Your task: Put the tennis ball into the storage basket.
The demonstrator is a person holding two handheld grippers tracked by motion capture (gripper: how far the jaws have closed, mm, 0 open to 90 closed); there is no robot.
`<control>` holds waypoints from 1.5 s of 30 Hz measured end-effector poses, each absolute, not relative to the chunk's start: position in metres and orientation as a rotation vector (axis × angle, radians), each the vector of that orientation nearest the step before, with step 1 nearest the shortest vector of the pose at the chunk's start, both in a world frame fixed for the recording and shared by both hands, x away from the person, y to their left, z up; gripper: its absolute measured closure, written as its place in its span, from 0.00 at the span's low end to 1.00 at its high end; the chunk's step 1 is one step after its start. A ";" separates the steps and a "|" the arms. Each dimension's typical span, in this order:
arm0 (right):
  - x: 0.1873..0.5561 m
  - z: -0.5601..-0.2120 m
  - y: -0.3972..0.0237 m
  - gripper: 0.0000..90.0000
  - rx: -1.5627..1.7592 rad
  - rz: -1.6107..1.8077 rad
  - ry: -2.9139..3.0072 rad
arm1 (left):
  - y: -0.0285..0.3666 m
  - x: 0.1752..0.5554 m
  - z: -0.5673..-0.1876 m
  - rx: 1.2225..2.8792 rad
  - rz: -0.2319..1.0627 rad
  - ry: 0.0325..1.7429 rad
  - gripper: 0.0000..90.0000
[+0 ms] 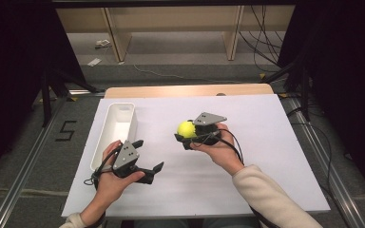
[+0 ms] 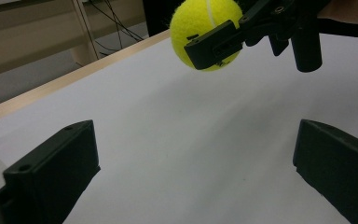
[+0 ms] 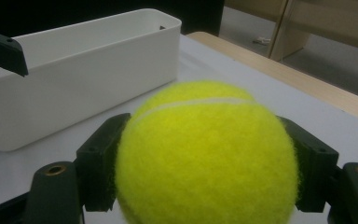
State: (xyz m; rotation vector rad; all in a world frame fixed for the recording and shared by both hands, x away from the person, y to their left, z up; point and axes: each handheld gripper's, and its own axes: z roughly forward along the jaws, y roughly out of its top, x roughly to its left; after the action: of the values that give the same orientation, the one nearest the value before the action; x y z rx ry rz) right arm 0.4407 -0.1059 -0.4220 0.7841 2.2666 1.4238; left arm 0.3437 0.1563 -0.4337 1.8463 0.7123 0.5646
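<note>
The right gripper [image 3: 205,158] has its two black jaws clamped on a yellow tennis ball [image 3: 205,158], one jaw pressed to each flank of the ball, so the ball sits squarely between the fingers [image 3: 100,163] and bulges out ahead of them and above them. In the left gripper view the same ball [image 2: 200,28] hangs clear of the white sheet [image 2: 191,140] covering the table, with one of the right gripper's jaws crossing its front (the white seam shows at the top of the ball). From the high view the right gripper [image 1: 190,135] is held in the person's right hand [image 1: 221,147] near the middle of the sheet, the ball [image 1: 186,128] at its leading end.

Beyond the ball, past the fingertips, stands a long white bin [image 3: 79,79], open at the top, well apart from the clamped jaws.

The left gripper [image 2: 196,172] has its jaws spread wide apart with nothing between them but bare sheet; its fingers [image 2: 51,172] hold no object. The ball lies ahead of these fingers and higher up. In the high view the left gripper [image 1: 147,159] sits in the left hand [image 1: 116,178] just beside the near end of the bin [image 1: 116,128], which lies along the sheet's [image 1: 266,156] left edge.
</note>
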 end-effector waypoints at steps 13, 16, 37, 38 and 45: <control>0.439 -0.421 -0.097 0.30 0.768 1.436 2.277 | 0.156 0.344 -0.433 1.844 0.566 0.711 0.00; 0.440 -0.420 -0.095 0.30 0.761 1.442 2.275 | 0.156 0.344 -0.433 1.843 0.569 0.713 0.00; 0.441 -0.420 -0.084 0.30 0.754 1.459 2.287 | 0.156 0.343 -0.432 1.839 0.575 0.717 0.00; 0.441 -0.420 -0.083 0.30 0.755 1.461 2.285 | 0.156 0.343 -0.432 1.839 0.575 0.717 0.00; 0.441 -0.420 -0.078 0.30 0.743 1.463 2.295 | 0.157 0.343 -0.432 1.837 0.579 0.717 0.00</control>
State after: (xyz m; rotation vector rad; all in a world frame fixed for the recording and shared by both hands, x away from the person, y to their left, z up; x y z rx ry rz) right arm 0.4408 -0.0785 -0.4201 0.7427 2.2953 1.4626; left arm 0.3430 0.1567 -0.4315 1.8372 0.7175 0.5788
